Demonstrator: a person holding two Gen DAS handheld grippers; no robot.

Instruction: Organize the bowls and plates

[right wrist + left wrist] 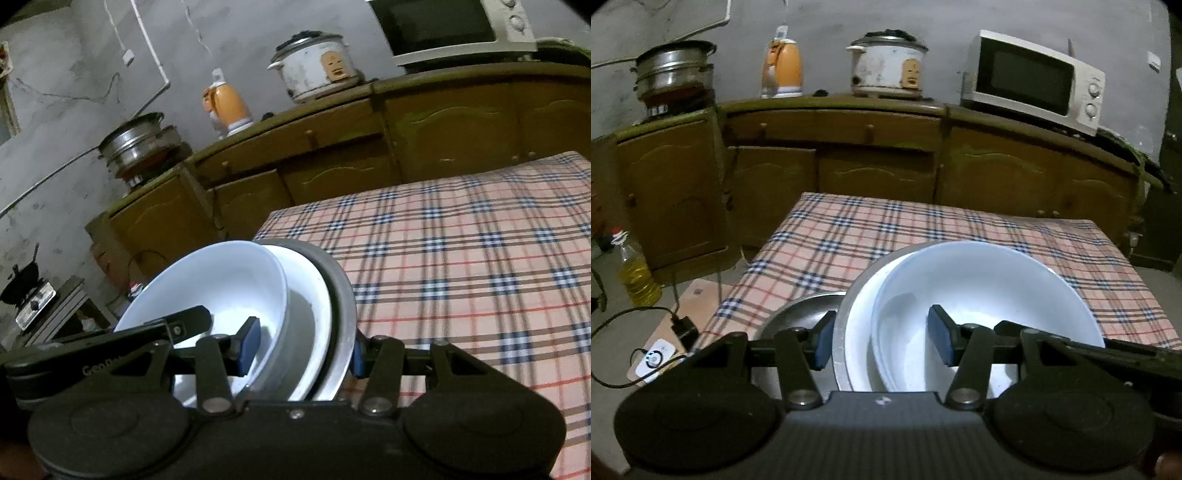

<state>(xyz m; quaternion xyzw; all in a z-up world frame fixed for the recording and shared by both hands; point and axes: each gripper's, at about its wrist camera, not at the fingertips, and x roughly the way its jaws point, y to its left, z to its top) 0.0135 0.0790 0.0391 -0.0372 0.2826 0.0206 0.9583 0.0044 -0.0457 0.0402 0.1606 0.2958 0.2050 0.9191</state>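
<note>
Near rims of the white bowl and the metal plate under it are hidden behind the left gripper body. Second metal dish at left is mostly covered by its left finger. Right wrist view: stack's near edge is lost behind the right gripper, whose right pad is almost fully behind the metal rim, so contact unclear. Microwave is cut off by the top edge. Stove knob far left is too small to read. Table's right side runs out of frame.
</note>
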